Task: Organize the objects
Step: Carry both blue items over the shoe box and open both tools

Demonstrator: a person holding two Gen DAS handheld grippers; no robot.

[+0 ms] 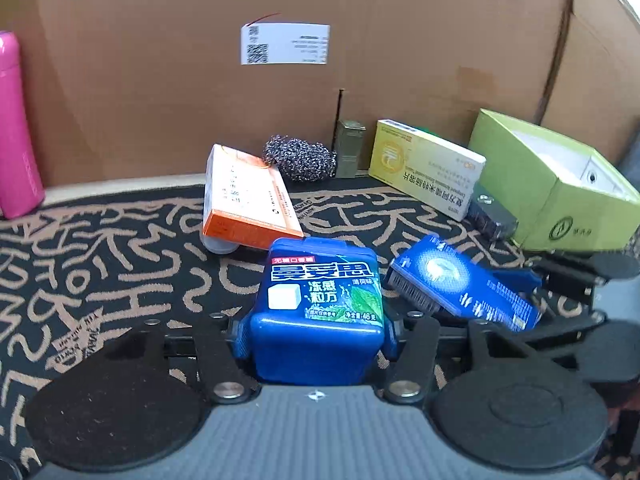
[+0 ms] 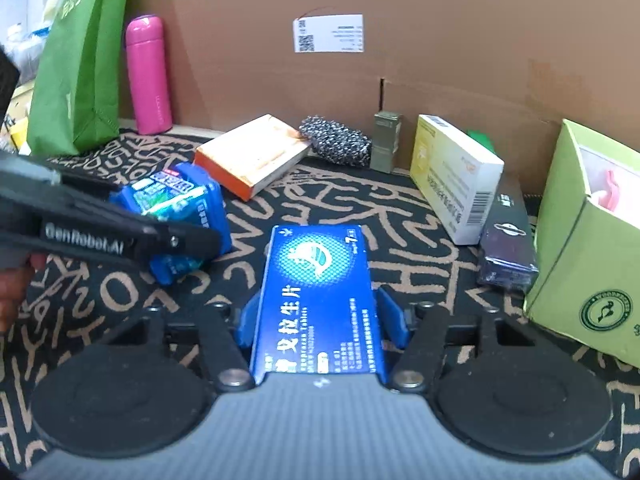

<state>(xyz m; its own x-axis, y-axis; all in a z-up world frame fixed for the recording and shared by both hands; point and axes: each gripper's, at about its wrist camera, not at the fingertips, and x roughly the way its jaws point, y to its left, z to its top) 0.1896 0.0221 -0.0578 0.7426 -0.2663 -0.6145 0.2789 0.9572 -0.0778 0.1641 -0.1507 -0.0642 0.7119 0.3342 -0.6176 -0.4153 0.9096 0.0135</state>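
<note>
A blue mint gum box [image 1: 320,292] sits between the blue fingers of my left gripper [image 1: 316,334], whose pads press on both of its sides. It rests low over the black patterned mat [image 1: 120,272]. A flat blue tablet box [image 2: 316,280] lies lengthwise between the fingers of my right gripper [image 2: 320,314], which is shut on it. In the left wrist view the tablet box [image 1: 460,284] is tilted just right of the gum box. In the right wrist view the gum box [image 2: 176,200] shows at the left, behind a black finger [image 2: 120,232] of the left gripper.
Along the cardboard wall [image 1: 160,80] lie an orange box [image 1: 248,200], a steel scrubber [image 1: 300,158], a small olive box [image 1: 350,148] and a yellow-white medicine box [image 1: 428,168]. An open green box [image 1: 560,192] and a dark box [image 2: 508,248] stand right. A pink bottle [image 2: 148,76] and a green bag [image 2: 80,60] stand left.
</note>
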